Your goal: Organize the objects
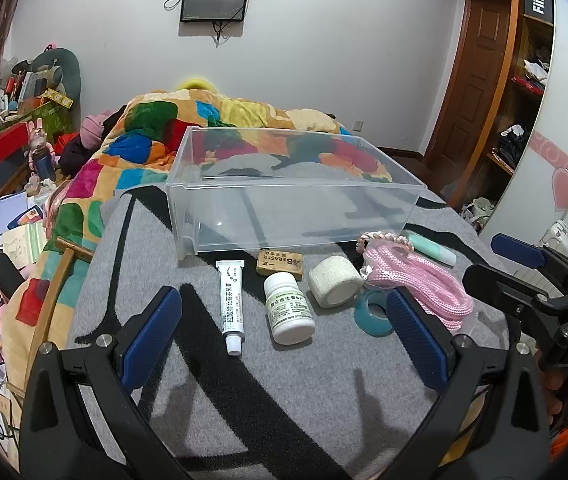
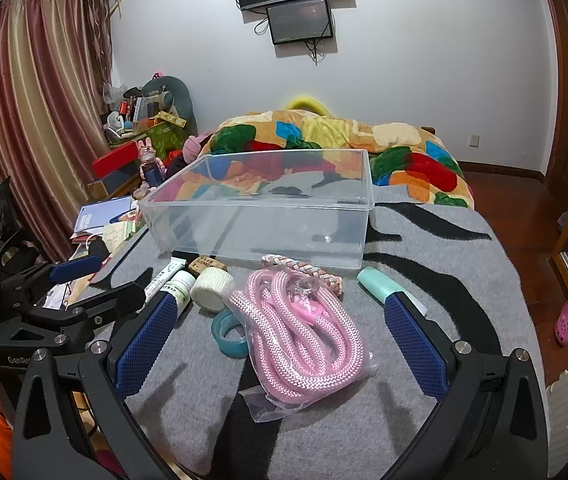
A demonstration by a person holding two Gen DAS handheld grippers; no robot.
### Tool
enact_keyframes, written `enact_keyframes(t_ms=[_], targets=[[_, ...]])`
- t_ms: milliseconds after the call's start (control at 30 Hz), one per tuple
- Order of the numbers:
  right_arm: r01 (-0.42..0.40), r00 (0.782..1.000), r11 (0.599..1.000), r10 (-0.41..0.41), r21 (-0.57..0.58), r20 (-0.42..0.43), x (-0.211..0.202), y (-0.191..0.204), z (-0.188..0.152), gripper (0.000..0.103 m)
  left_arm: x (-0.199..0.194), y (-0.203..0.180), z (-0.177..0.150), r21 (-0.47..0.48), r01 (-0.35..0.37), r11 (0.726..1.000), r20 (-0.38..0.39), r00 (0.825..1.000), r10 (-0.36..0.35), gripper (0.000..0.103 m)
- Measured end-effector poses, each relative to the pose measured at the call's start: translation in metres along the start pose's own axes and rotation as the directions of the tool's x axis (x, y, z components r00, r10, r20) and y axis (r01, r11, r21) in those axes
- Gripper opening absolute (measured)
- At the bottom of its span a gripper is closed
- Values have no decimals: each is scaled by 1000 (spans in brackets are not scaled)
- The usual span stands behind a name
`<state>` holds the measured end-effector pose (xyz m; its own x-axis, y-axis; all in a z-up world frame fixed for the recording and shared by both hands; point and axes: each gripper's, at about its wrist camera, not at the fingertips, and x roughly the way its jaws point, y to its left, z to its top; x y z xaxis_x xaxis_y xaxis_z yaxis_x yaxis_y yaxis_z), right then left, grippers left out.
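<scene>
While both grippers hover above the grey, black-striped blanket (image 1: 324,380), the left gripper (image 1: 284,328) stands wide open at the bottom of its frame, its blue pads (image 1: 152,332) flanking but not touching an ointment tube (image 1: 231,304) and a white pill bottle (image 1: 289,307) at centre. Above the bottle lies a brown 4B eraser (image 1: 280,263); to its right, a roll of white bandage (image 1: 335,282), a teal tape ring (image 1: 372,312) and, farther right, a bagged pink rope (image 1: 416,280). A clear plastic bin (image 1: 292,188) occupies the middle of the frame, just beyond the row of items; nothing can be made out inside it. In the right wrist view, the right gripper (image 2: 280,344) is likewise wide open and holds nothing; the bagged pink rope (image 2: 304,332) lies between its pads at lower centre. A pink-and-white braided band (image 2: 304,270) lies above the rope, and a mint-green tube (image 2: 384,286) sits right of centre, near the right pad (image 2: 416,344). A patchwork quilt (image 2: 324,136) fills the background.
</scene>
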<state>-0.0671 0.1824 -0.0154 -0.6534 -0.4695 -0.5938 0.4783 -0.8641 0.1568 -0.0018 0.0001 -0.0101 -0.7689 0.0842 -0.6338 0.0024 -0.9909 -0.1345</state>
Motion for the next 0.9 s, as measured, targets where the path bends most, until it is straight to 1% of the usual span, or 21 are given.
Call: enact_keyframes(t_ms=[900], targets=[[-3, 1000, 1000, 3, 1, -1, 0, 0, -2, 103, 0, 2, -2, -11, 3, 1000, -7, 1000, -3, 103]])
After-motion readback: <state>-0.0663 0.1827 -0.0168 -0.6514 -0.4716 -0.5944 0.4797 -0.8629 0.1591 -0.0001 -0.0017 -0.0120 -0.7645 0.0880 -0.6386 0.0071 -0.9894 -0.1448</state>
